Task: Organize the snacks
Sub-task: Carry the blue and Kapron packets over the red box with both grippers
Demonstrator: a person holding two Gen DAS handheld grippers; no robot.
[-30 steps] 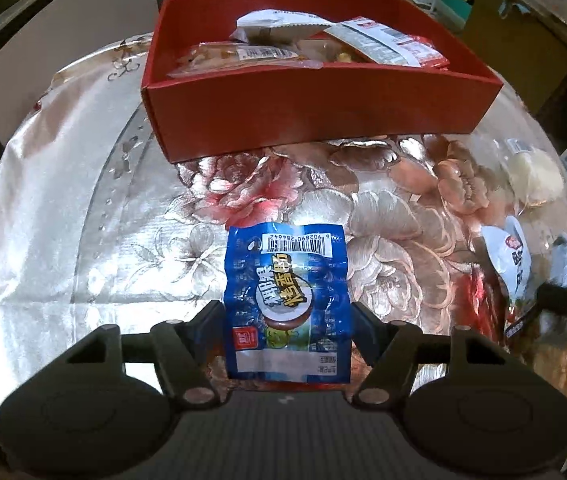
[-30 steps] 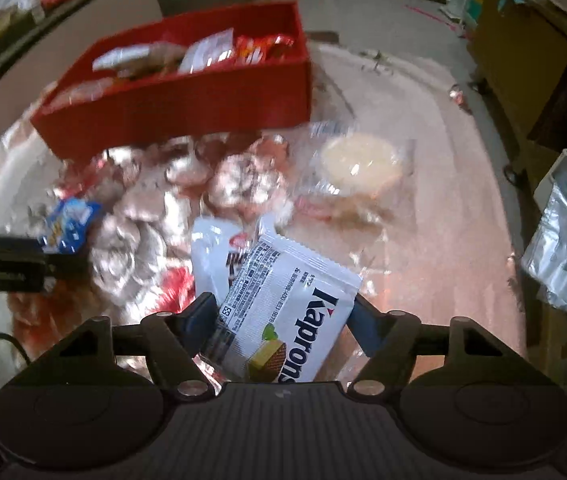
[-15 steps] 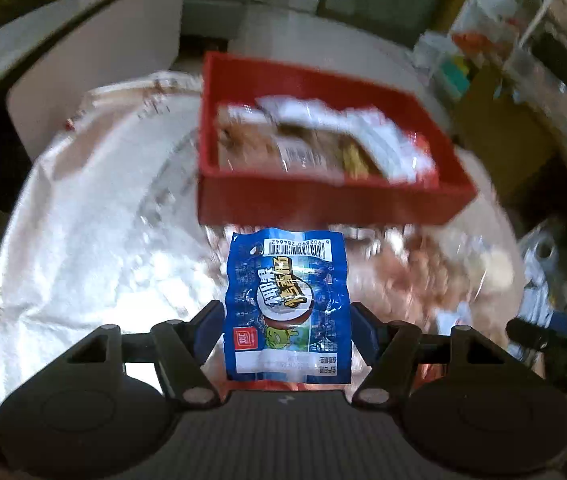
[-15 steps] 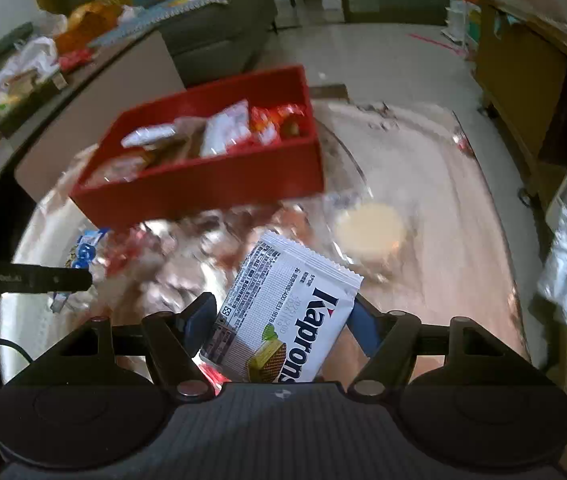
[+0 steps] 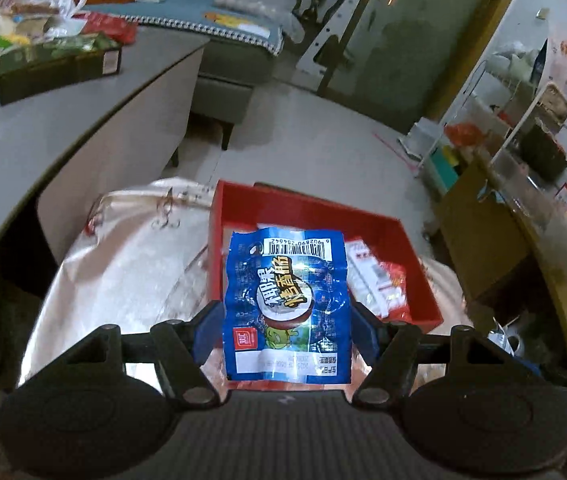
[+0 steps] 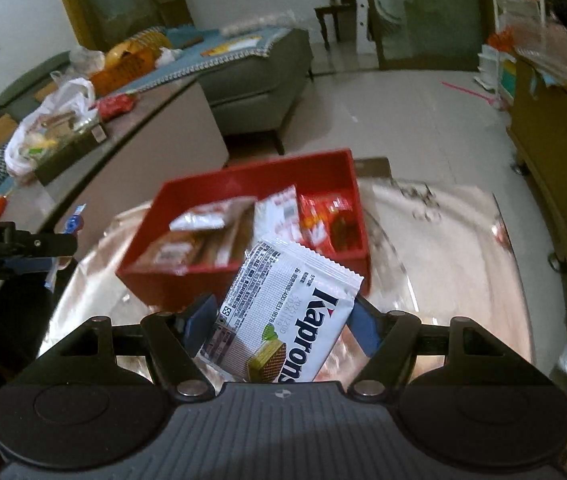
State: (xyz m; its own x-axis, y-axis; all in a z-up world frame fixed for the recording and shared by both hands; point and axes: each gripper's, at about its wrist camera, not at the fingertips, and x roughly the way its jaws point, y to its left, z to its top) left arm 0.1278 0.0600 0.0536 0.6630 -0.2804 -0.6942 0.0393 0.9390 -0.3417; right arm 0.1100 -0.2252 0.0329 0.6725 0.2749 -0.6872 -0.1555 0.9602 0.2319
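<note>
My left gripper (image 5: 285, 330) is shut on a blue snack packet (image 5: 286, 304), held upright above the table, in front of the red box (image 5: 219, 240). The red box holds several wrapped snacks (image 5: 379, 280). My right gripper (image 6: 283, 324) is shut on a white Kaprions wafer packet (image 6: 283, 320), tilted to the right, raised over the near side of the same red box (image 6: 335, 168). In the right wrist view the left gripper (image 6: 47, 246) shows at the left edge with the blue packet (image 6: 73, 224) edge-on.
The box stands on a round table with a shiny floral cloth (image 5: 123, 248). A grey counter (image 5: 63, 120) with bags and a dark box stands to the left, a sofa (image 6: 259, 72) behind. A wooden cabinet (image 6: 555, 152) is at the right.
Both grippers have risen from the table with their packets and tipped upward, so the room beyond shows. The red box now appears lower and smaller, just behind each packet.
</note>
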